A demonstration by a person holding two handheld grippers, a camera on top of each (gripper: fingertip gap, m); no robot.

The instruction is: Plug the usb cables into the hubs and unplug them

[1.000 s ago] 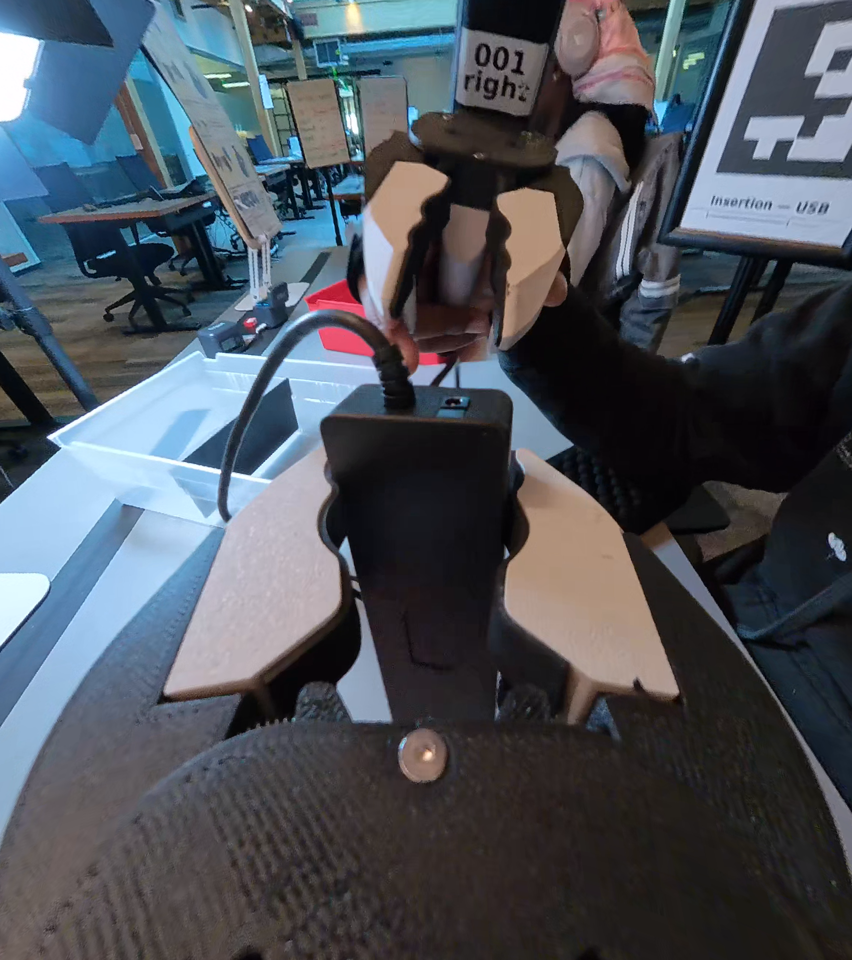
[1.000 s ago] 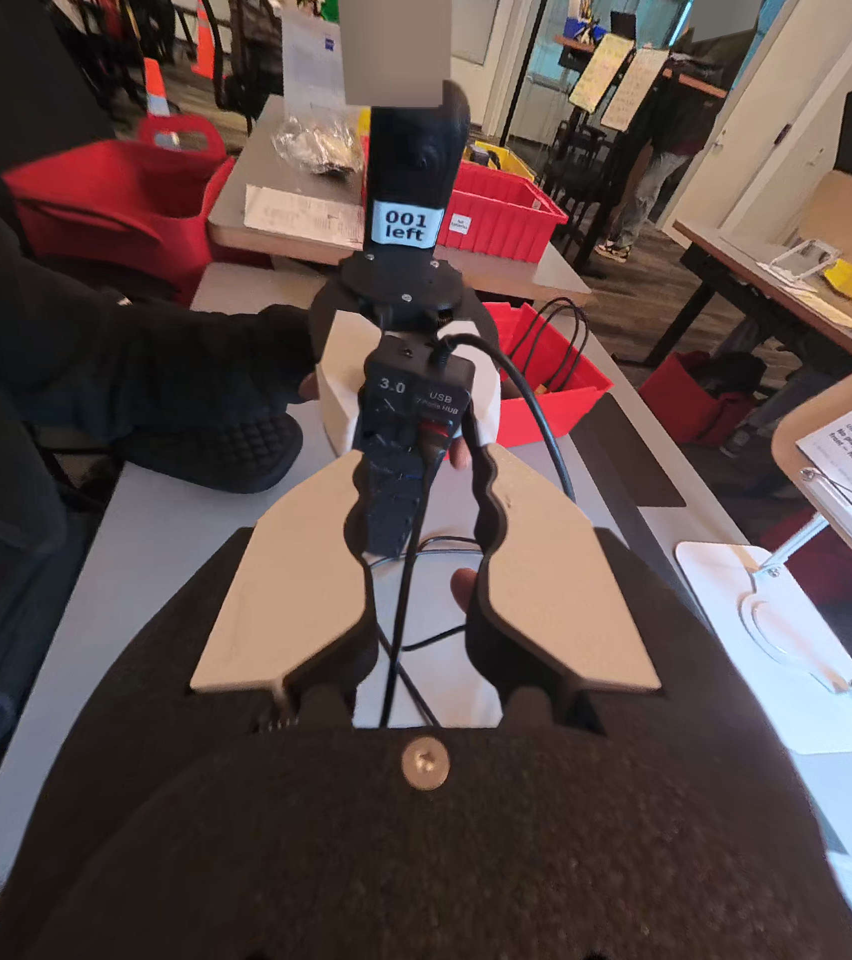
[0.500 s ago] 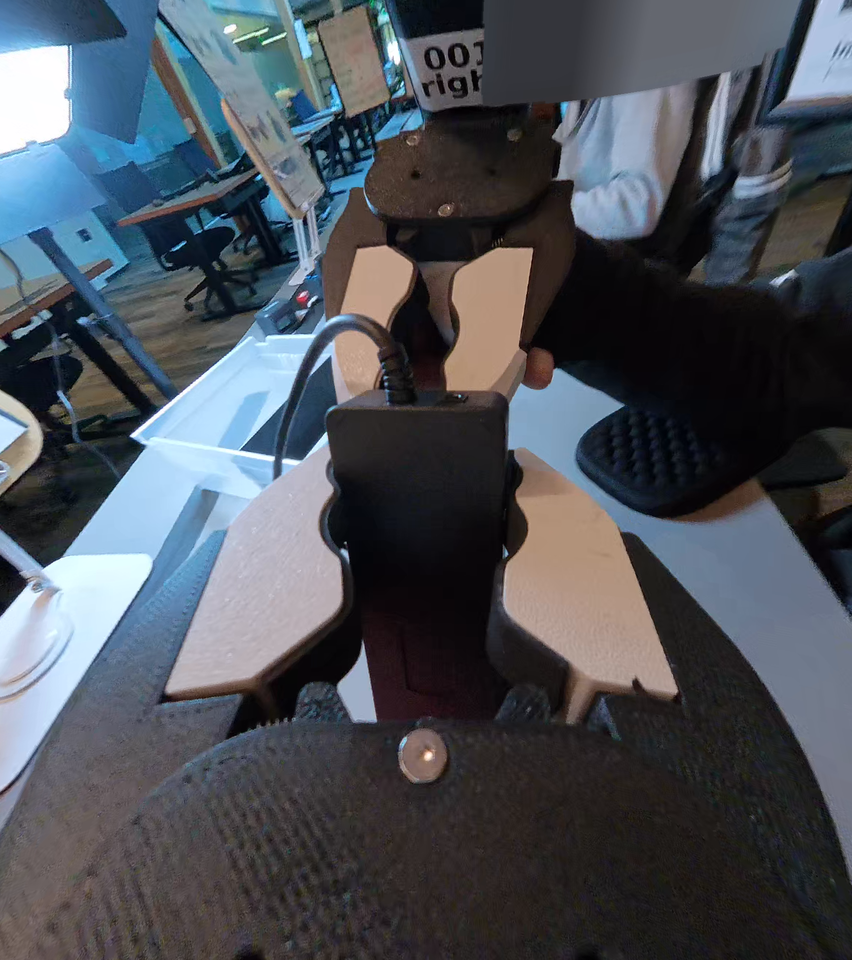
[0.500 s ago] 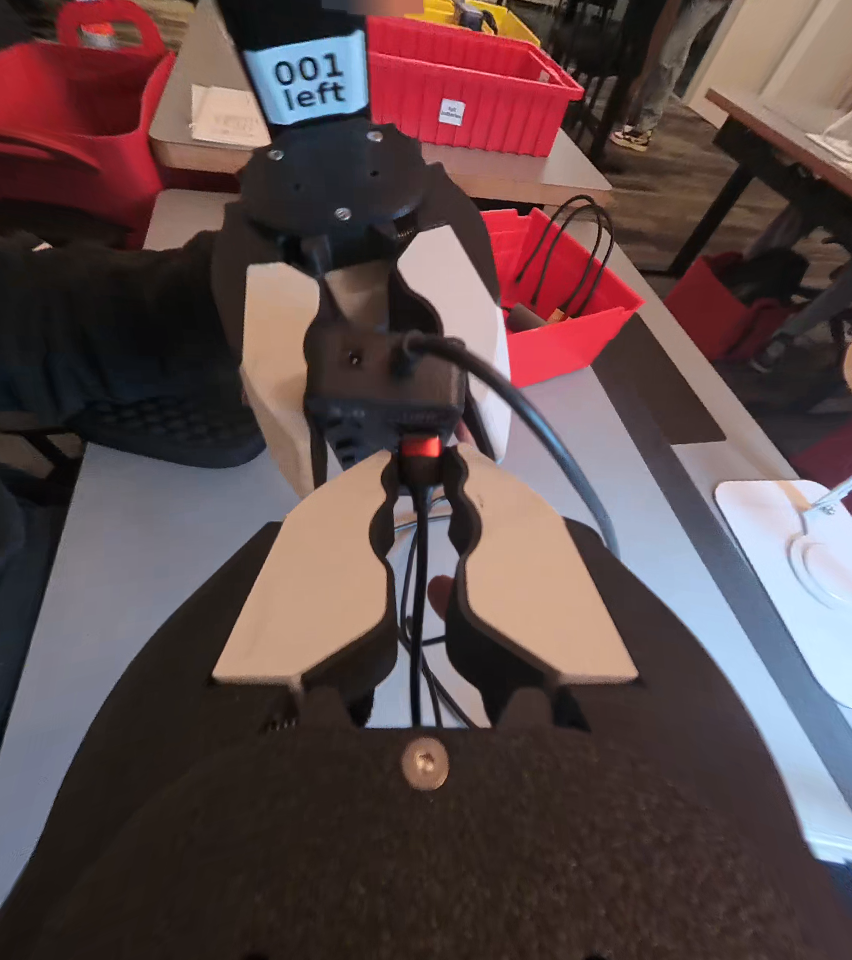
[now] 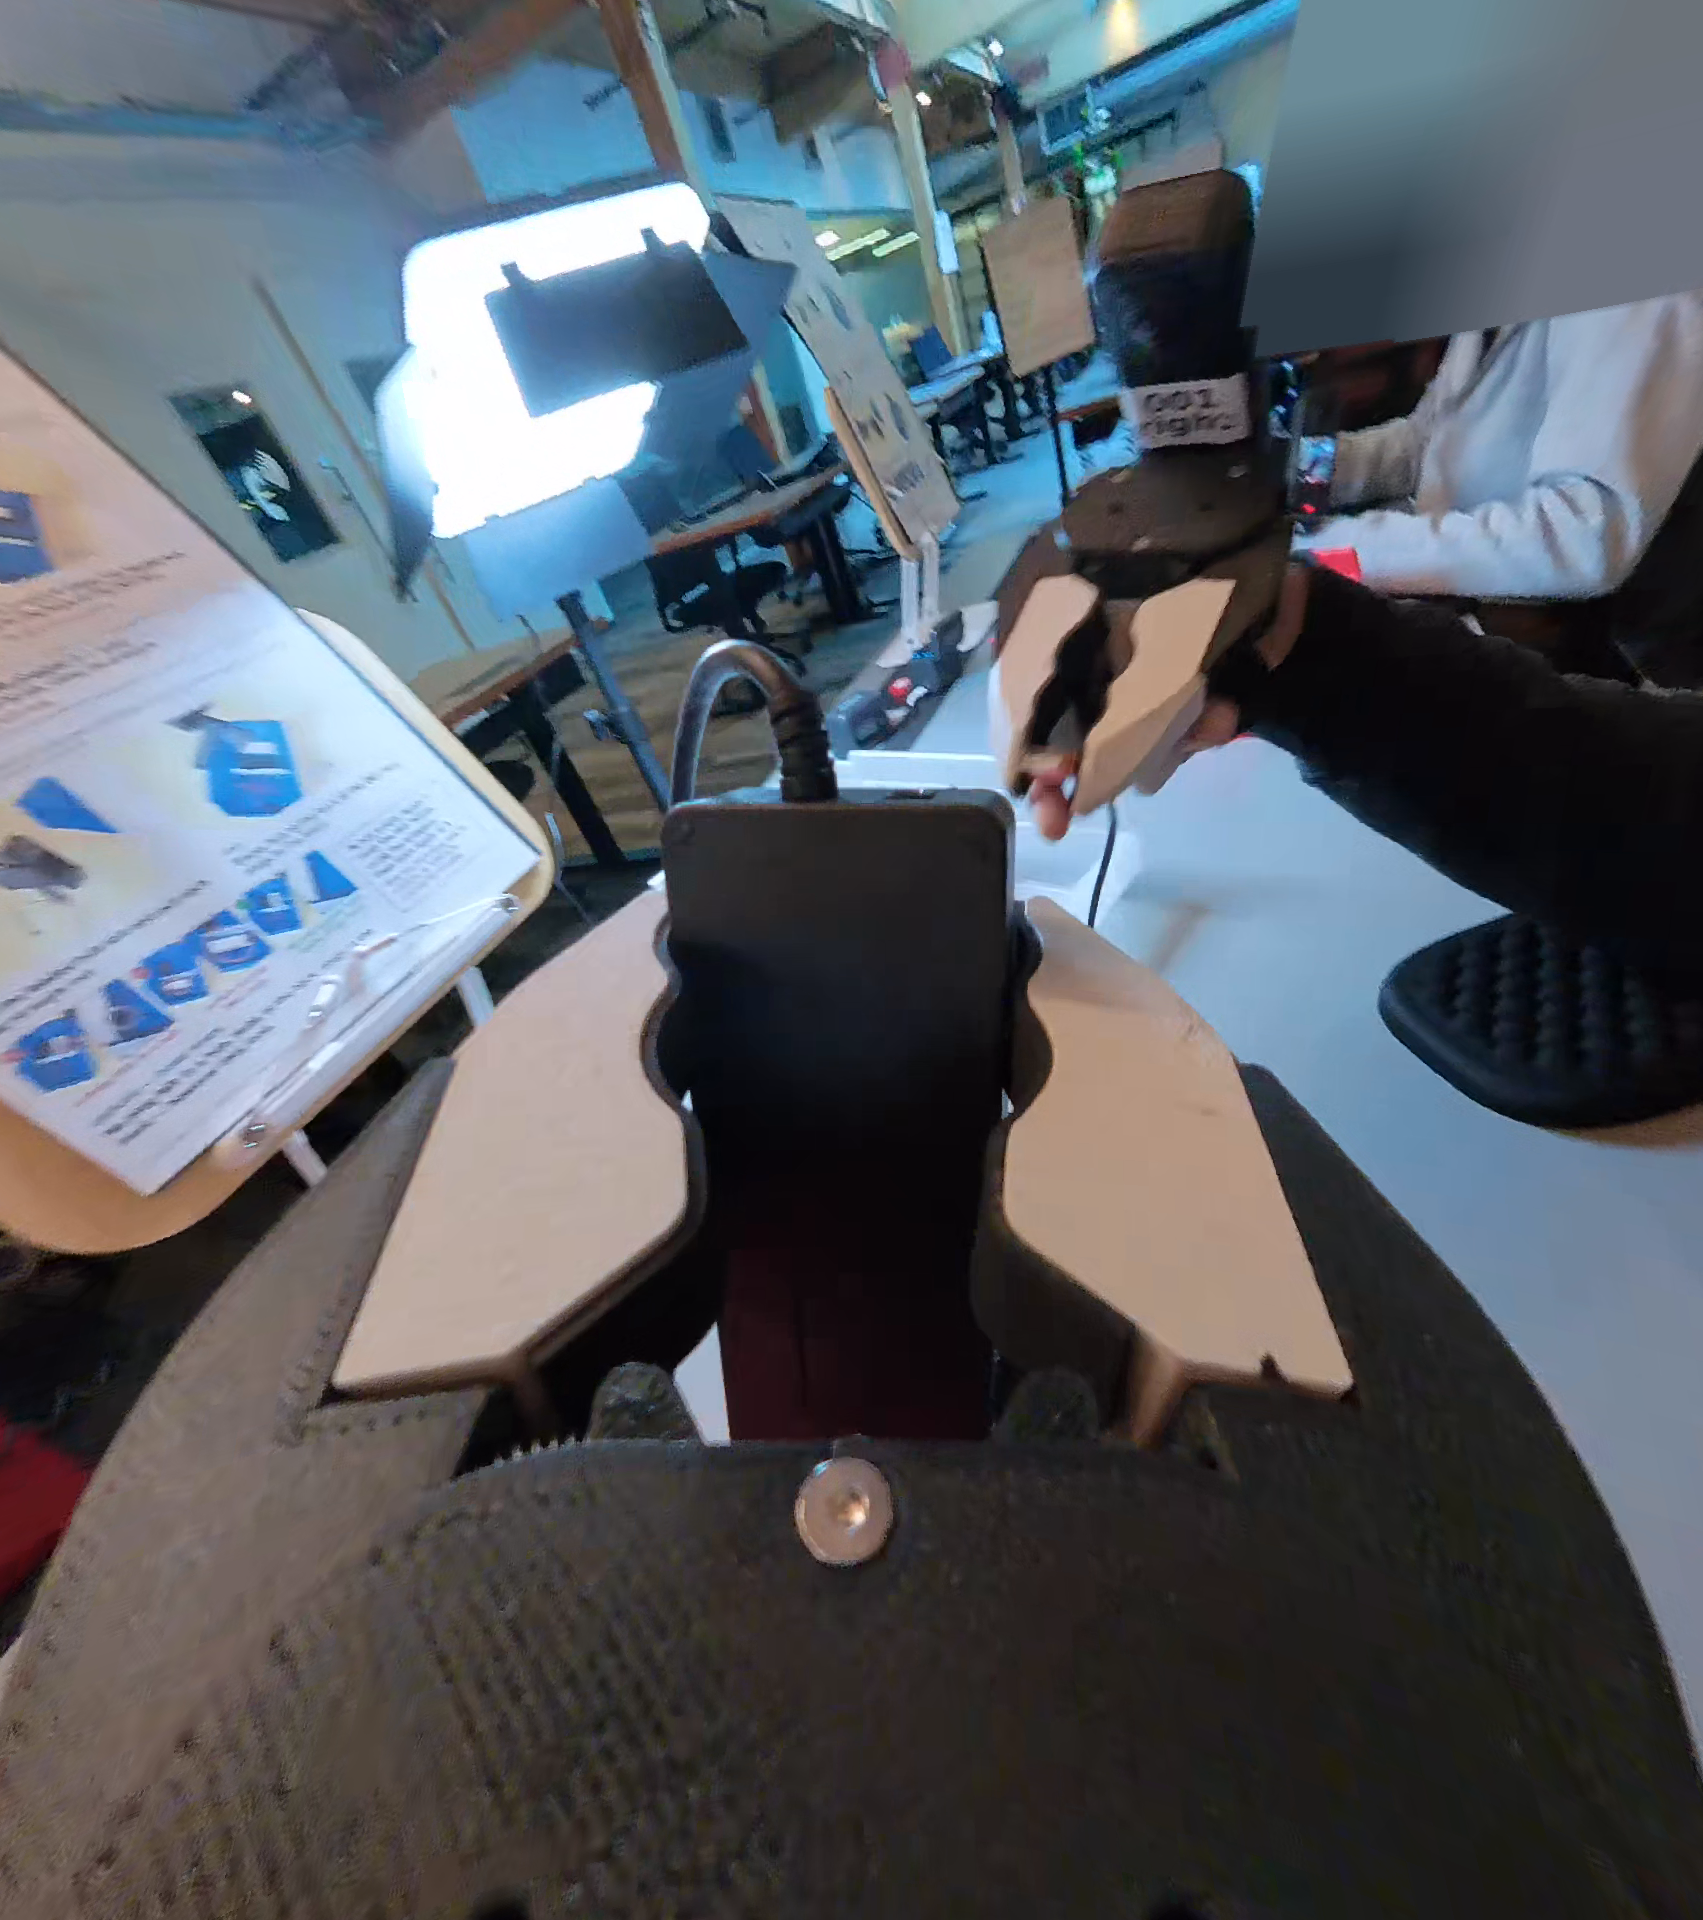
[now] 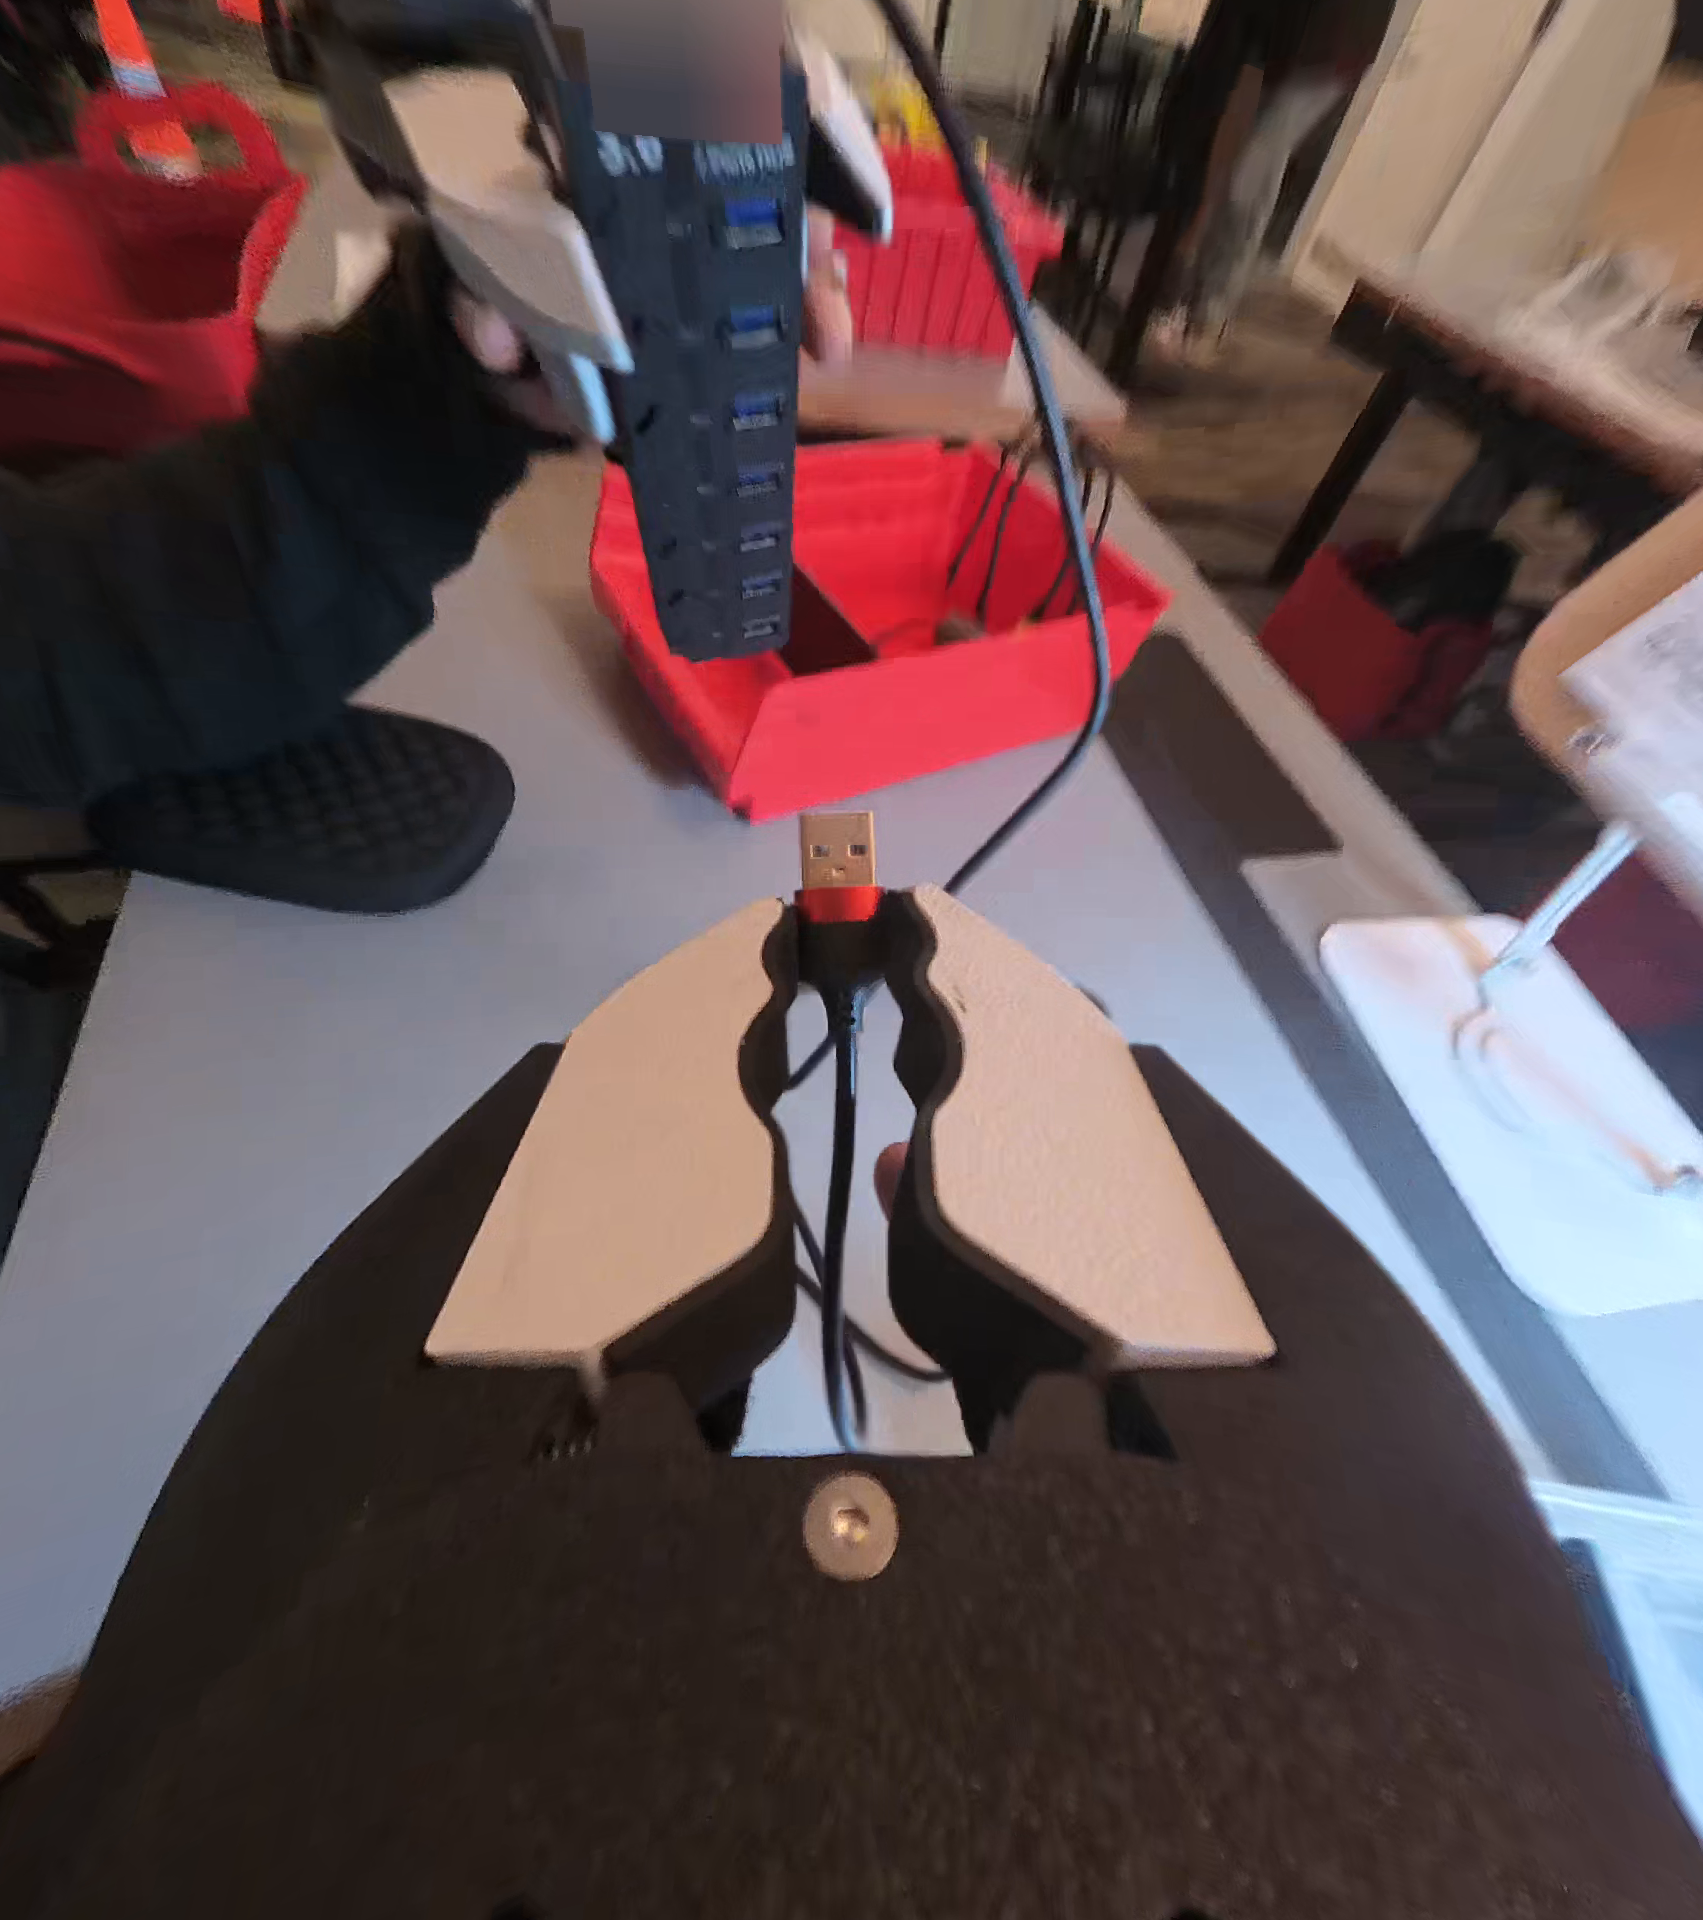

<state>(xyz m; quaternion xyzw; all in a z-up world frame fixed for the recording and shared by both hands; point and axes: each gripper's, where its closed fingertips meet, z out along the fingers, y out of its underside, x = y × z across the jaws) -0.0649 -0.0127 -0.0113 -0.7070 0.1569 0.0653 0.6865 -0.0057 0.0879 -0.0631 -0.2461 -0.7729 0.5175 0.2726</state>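
USB plug [image 6: 836,868] pinched in my right fingers [image 6: 842,914], clear of the hub [image 5: 836,997] clamped in my left fingers [image 5: 842,977]; open tabletop [image 6: 307,1039] between.

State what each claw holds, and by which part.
Left claw grips the black hub by its long sides. Right claw pinches the cable by its plug's red collar.

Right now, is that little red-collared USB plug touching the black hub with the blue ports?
Apart. In the right wrist view the USB plug, pinched in the right gripper, has grey table and red bin showing between its metal tip and the hub.
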